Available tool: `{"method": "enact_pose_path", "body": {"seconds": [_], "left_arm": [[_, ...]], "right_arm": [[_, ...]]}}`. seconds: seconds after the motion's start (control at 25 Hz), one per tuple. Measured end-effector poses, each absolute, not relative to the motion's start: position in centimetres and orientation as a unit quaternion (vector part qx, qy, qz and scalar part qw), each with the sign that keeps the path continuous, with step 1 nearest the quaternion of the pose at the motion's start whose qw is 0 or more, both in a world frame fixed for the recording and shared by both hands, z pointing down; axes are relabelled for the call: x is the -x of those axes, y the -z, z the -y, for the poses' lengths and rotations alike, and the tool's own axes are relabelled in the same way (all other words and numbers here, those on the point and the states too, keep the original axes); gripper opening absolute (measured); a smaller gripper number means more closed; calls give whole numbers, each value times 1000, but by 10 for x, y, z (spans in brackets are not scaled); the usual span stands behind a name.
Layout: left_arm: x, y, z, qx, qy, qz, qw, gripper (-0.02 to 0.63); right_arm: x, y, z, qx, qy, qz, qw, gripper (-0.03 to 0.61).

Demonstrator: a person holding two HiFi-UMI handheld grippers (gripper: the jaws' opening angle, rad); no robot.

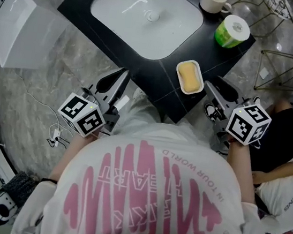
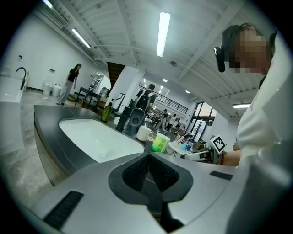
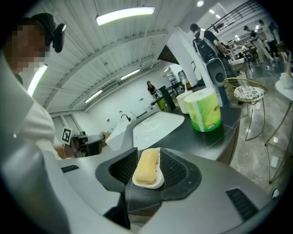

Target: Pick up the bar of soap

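The bar of soap (image 1: 190,77) lies in a white dish (image 1: 189,63) right of centre on the black counter (image 1: 158,91), the right gripper (image 1: 218,88) beside it with jaws parted and empty, the left gripper (image 1: 115,79) at centre-left clenched on nothing.

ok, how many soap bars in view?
1. The bar of soap lies in a white dish near the front corner of the black counter, right of the sink. None visible elsewhere.
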State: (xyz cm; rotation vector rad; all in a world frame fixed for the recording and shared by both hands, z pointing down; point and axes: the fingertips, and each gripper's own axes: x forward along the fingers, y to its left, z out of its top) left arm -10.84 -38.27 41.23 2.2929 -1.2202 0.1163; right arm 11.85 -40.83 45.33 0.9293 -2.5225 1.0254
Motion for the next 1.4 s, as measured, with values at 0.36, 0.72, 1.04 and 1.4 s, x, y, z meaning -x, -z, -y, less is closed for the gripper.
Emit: {"method": "enact_pose_path", "body": {"seconds": [0.36, 0.72, 1.04, 1.4], "left_arm": [[135, -410, 433, -875, -54, 397, 271, 9], [161, -412, 469, -892, -66, 348, 280, 9], [180, -412, 491, -906, -73, 317, 272, 9], [194, -413, 507, -915, -73, 289, 272, 9]], "right_arm": [[-72, -484, 409, -311, -333, 847, 274, 176], [-62, -502, 417, -353, -330, 798, 361, 181], [-59, -514, 418, -360, -305, 762, 444, 181], [-59, -523, 421, -324, -321, 688, 565, 183]]}}
